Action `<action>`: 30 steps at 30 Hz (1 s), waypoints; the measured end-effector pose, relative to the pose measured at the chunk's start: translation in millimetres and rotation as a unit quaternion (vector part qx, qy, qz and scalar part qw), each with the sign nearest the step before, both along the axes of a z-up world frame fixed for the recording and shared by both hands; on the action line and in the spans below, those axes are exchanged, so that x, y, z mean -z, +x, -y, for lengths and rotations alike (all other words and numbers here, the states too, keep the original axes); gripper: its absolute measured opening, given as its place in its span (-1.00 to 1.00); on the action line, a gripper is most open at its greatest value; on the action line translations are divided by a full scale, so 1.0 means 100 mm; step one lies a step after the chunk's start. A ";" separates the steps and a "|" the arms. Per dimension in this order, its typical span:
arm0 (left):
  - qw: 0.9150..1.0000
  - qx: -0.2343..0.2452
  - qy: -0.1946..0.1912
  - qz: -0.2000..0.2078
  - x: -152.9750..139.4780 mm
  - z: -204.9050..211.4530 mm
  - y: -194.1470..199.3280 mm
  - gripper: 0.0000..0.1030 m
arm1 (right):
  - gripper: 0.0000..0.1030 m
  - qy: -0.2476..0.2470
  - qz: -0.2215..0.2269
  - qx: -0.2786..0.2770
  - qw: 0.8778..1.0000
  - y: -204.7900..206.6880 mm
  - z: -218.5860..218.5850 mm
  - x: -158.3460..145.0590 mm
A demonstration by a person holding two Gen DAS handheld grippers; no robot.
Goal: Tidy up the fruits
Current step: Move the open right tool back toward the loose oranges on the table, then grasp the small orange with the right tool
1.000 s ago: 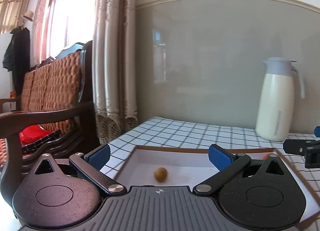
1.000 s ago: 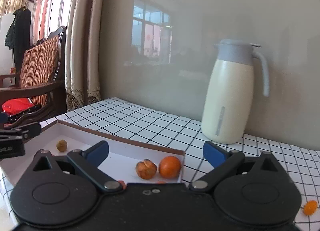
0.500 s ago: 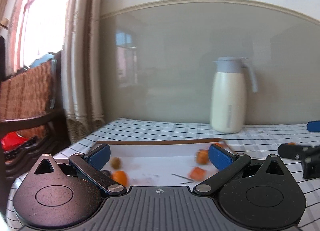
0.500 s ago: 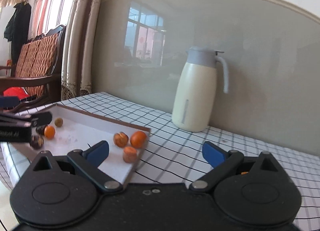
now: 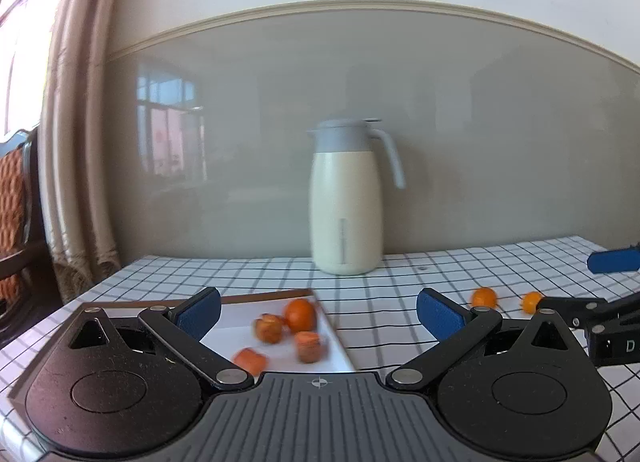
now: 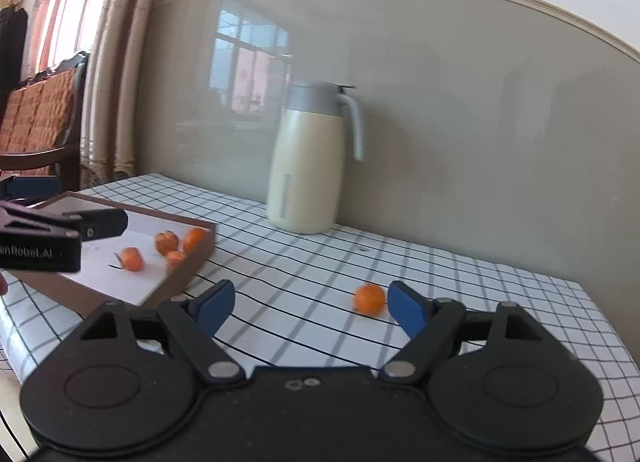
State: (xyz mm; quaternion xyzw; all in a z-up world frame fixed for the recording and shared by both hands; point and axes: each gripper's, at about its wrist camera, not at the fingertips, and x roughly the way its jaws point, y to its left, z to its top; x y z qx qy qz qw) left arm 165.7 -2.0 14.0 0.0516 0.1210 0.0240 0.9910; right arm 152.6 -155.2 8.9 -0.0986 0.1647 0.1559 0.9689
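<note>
My left gripper (image 5: 318,312) has its jaws spread wide with nothing between them, hanging over the near right corner of the shallow brown-rimmed tray (image 5: 264,295). Inside that tray, towards its right edge, I see a round orange fruit (image 5: 300,314), a browner fruit (image 5: 269,327) touching it, and two more orange pieces (image 5: 308,345) nearer to me, all a bit blurred. My right gripper (image 6: 308,308) is open too; its jaws have just been closing in, and nothing is between the pads. A small orange fruit (image 6: 370,299) lies on the checked tablecloth (image 6: 480,286) just beside the right blue pad, not gripped. From the left wrist view I count two small orange fruits (image 5: 484,297) loose on the cloth, right of the tray. A cream thermos jug (image 5: 346,198) stands at the table's far edge, by the wall.
</note>
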 end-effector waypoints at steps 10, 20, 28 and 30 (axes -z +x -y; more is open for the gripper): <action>0.998 0.053 -0.001 -0.012 0.10 0.62 0.30 0.99 | 0.21 -0.003 -0.021 0.057 0.998 0.28 0.42 0.14; 0.995 0.056 -0.011 -0.080 0.34 0.90 0.87 0.36 | -0.09 0.015 -0.061 0.098 0.993 0.68 0.68 0.30; 0.988 0.079 -0.001 -0.133 0.59 1.19 1.31 0.26 | -0.26 0.005 -0.085 0.101 0.991 0.97 0.65 0.41; 0.986 0.084 0.001 -0.142 0.64 1.27 1.41 0.21 | -0.31 0.000 -0.094 0.100 0.991 1.08 0.65 0.47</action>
